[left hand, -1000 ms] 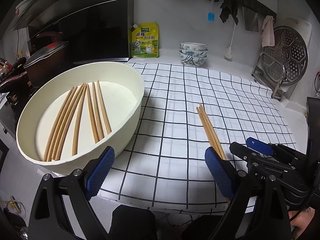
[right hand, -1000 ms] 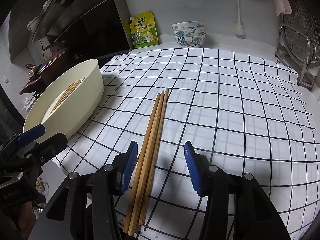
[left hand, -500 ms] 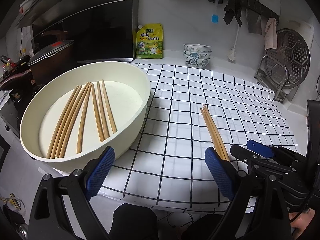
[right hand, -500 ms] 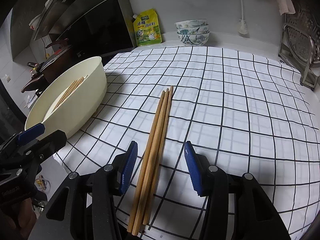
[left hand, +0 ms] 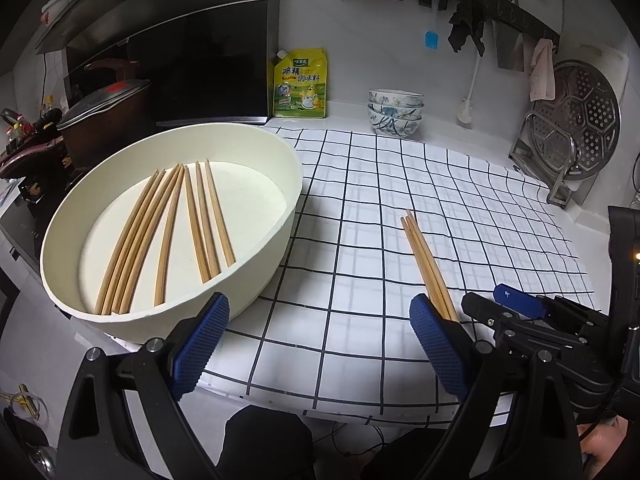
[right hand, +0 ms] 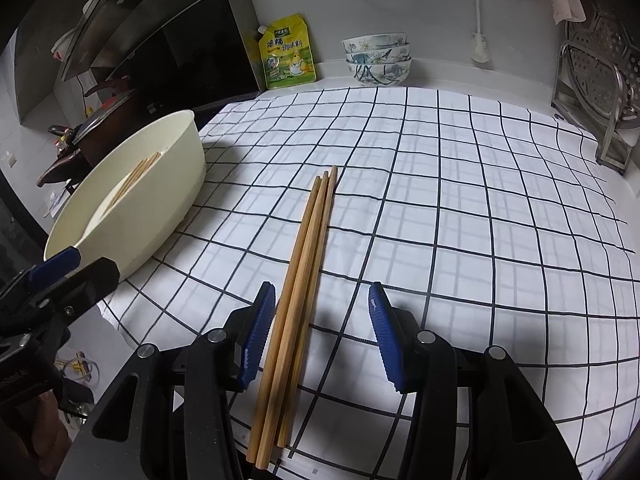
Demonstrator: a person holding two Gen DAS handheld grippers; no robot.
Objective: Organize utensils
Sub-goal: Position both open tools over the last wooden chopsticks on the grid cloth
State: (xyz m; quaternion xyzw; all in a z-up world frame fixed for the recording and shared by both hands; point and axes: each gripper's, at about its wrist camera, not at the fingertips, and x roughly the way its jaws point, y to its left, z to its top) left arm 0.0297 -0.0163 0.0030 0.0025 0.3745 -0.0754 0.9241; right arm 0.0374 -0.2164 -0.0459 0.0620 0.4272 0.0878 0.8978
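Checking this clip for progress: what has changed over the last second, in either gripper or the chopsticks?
The right gripper has eased forward along the three chopsticks on the checked cloth, so they now run between its open blue fingers. Nothing was gripped or let go. The left gripper stays open and empty by the cream basin, whose chopsticks lie as before.

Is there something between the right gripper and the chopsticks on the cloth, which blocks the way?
Nothing visible does. The three chopsticks lie side by side on the checked cloth, and the right gripper already has its open jaws around their near part, with only bare cloth between the jaws.
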